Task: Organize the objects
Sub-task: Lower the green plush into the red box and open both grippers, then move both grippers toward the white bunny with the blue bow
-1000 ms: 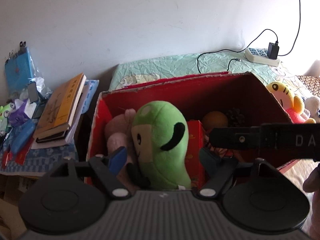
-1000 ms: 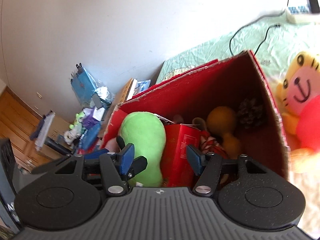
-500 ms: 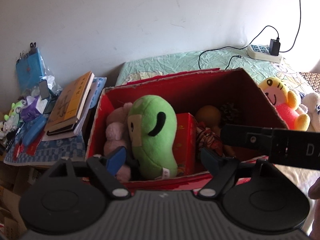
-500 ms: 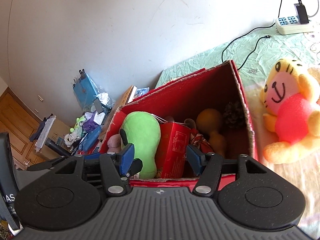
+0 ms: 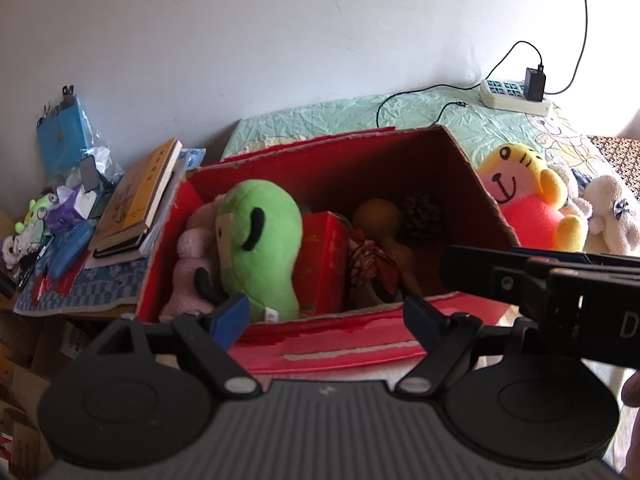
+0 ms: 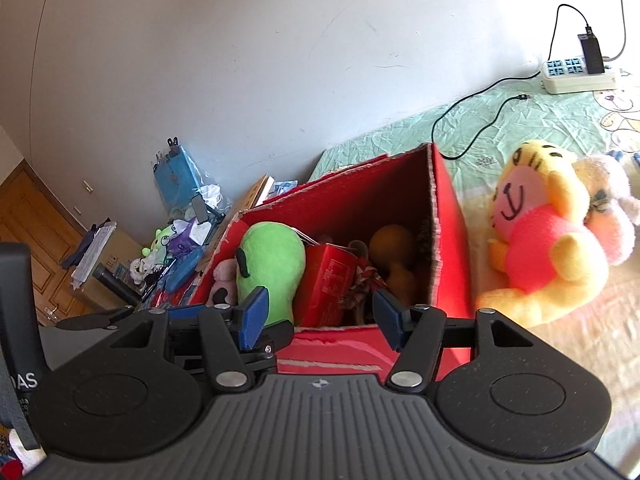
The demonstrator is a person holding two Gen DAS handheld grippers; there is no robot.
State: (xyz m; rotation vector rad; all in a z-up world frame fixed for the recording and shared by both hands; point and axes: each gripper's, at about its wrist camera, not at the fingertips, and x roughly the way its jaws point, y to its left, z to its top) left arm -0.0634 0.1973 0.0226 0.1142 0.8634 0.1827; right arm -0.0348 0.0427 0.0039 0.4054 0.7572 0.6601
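Note:
A red cardboard box (image 5: 472,168) (image 6: 448,216) stands on the bed, holding a green plush (image 5: 260,240) (image 6: 272,260), a pink plush (image 5: 188,264), a red carton (image 5: 324,256) (image 6: 328,280) and a brown toy (image 5: 380,220) (image 6: 392,252). My left gripper (image 5: 328,318) hovers at the box's near wall, its jaws opening with nothing between them. My right gripper (image 6: 318,314) stays open and empty just before the same wall. A yellow and pink plush (image 5: 524,204) (image 6: 540,248) sits on the bed right of the box.
White plush toys (image 5: 608,208) lie at the far right. A power strip with cables (image 5: 514,92) (image 6: 576,72) rests by the wall. Left of the box a cluttered side table bears stacked books (image 5: 140,200) and small items (image 6: 180,240). A wooden door (image 6: 32,232) is at far left.
Both grippers have drawn back and slightly up from the box, so its near wall now shows. The left jaws have widened. The green plush stays in the box.

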